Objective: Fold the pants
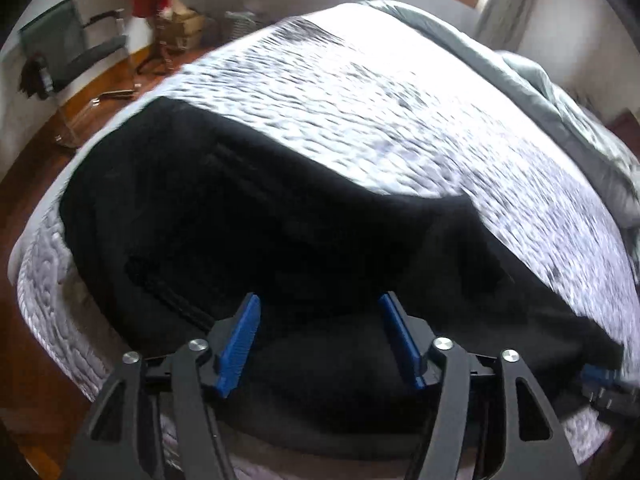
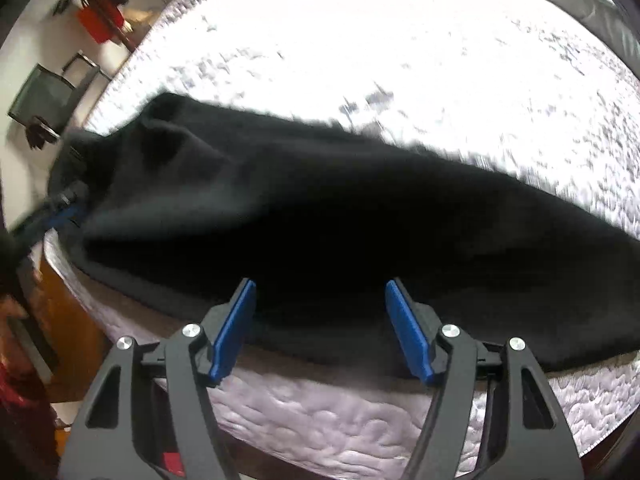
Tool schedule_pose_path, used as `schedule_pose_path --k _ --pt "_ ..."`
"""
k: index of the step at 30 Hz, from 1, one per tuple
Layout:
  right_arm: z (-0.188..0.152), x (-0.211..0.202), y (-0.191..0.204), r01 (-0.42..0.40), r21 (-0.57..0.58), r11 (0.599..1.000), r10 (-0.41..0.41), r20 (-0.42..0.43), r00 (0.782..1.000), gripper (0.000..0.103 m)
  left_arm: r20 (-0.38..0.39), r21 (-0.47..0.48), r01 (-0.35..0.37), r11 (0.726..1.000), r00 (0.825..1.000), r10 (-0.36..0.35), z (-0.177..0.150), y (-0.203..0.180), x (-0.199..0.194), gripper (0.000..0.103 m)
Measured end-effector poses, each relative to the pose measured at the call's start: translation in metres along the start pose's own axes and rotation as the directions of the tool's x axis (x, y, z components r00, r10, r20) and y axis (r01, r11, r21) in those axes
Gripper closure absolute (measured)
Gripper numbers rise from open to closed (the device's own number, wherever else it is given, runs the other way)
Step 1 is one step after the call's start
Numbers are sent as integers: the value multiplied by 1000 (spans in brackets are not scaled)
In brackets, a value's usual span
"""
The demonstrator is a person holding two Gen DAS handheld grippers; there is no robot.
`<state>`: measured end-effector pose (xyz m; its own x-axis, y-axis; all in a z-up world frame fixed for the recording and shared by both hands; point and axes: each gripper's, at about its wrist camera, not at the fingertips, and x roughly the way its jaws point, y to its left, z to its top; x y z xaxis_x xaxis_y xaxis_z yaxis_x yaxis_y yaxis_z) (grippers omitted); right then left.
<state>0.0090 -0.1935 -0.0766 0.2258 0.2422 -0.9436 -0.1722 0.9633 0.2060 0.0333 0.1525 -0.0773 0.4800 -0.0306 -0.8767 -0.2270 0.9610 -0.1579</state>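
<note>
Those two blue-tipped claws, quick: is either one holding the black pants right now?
Left gripper: open, holding nothing, above the black pants.
Right gripper: open, holding nothing, above the pants too.

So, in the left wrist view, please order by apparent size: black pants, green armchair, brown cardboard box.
1. Black pants, largest, though nearest the camera.
2. Green armchair.
3. Brown cardboard box, smallest; blurred.

Both wrist views close, angled down, sharing black pants, bed
</note>
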Motion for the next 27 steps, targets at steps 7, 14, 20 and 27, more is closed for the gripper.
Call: schedule_pose_path --k 7,14,20,27 --pt "50 14 45 -76 -105 992 79 29 996 30 -27 39 32 999 999 -31 26 -15 4 31" --pt "86 37 67 -99 -179 979 108 37 993 32 -5 -24 -18 1000 1000 18 44 15 12 27" --pt "96 30 97 -134 -330 935 155 38 987 34 -18 -21 -35 999 999 35 45 27 26 22" --pt "106 72 103 -205 -326 923 192 -73 979 48 0 -45 -9 999 1000 9 47 32 25 21"
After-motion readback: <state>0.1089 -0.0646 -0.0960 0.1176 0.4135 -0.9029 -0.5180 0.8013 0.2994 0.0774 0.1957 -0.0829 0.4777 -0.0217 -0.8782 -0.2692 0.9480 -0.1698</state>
